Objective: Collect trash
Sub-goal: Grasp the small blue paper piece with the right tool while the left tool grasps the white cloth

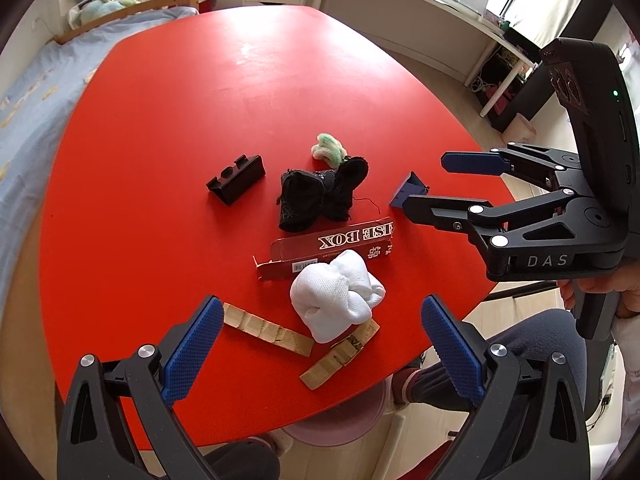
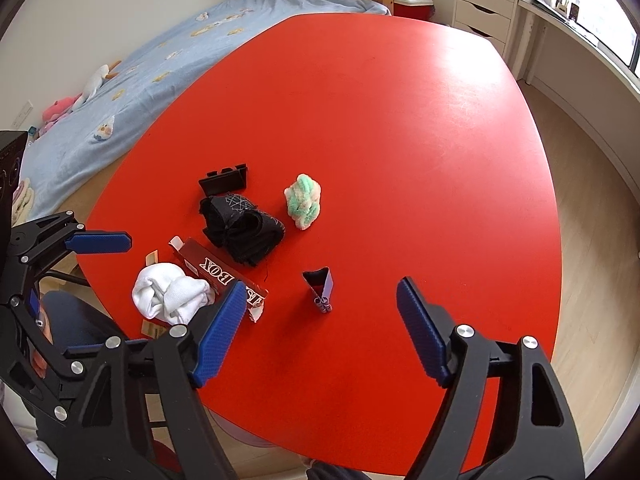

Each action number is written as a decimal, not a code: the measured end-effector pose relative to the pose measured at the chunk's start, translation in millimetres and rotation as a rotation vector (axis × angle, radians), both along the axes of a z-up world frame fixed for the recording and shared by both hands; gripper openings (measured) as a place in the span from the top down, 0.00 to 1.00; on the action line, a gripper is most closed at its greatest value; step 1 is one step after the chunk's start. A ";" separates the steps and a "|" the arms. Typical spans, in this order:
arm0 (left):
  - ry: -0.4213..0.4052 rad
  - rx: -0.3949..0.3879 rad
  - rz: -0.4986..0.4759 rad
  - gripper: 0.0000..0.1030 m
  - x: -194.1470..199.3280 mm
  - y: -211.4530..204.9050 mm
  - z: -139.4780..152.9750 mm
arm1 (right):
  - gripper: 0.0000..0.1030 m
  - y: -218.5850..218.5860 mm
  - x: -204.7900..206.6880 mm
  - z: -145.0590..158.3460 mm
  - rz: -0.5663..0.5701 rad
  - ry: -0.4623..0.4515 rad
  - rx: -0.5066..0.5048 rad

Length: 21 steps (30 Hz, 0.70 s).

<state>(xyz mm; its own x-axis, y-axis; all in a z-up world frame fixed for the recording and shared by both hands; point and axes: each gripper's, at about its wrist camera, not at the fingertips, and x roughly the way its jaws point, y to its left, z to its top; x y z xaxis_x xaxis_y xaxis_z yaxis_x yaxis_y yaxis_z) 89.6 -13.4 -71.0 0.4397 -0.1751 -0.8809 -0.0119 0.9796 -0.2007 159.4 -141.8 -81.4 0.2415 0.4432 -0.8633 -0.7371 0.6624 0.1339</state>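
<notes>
On the red table lie a torn dark red box, a white sock bundle, two cardboard strips, a black sock bundle, a green-white fuzzy bundle, a black plastic piece and a small blue wrapper. My left gripper is open, just before the white bundle. My right gripper is open, just before the blue wrapper. The right gripper also shows in the left wrist view. The red box and white bundle lie left of it.
A pink bin stands on the floor under the table's near edge. A bed with a blue cover runs along the table's left side. White drawers and a desk stand at the back.
</notes>
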 end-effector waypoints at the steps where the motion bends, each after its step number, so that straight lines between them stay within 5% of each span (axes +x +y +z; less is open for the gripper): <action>1: 0.001 -0.002 0.000 0.14 0.9 -0.5 -0.2 | 0.35 1.8 1.2 -1.1 0.002 0.004 -0.002; 8: 0.014 0.006 0.005 0.38 3.4 -0.4 -3.0 | 0.58 7.5 2.3 -7.2 0.030 0.016 -0.015; 12: 0.018 0.002 -0.008 0.62 3.2 -1.3 -4.0 | 0.77 7.6 3.5 -9.0 0.024 0.017 -0.018; 15: 0.010 -0.005 -0.019 0.66 3.1 -2.8 -3.1 | 0.87 7.1 3.6 -9.0 0.019 0.012 -0.022; 21: -0.008 -0.008 -0.026 0.71 3.7 -7.2 -1.1 | 0.87 5.6 2.2 -7.3 0.012 -0.002 -0.019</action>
<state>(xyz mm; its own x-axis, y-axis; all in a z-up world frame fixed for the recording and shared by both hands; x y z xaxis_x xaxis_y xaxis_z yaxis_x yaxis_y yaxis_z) 93.3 -20.6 -72.1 0.4424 -0.1938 -0.8756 0.0153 0.9779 -0.2087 161.6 -136.2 -88.7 0.2382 0.4294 -0.8711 -0.7451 0.6561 0.1197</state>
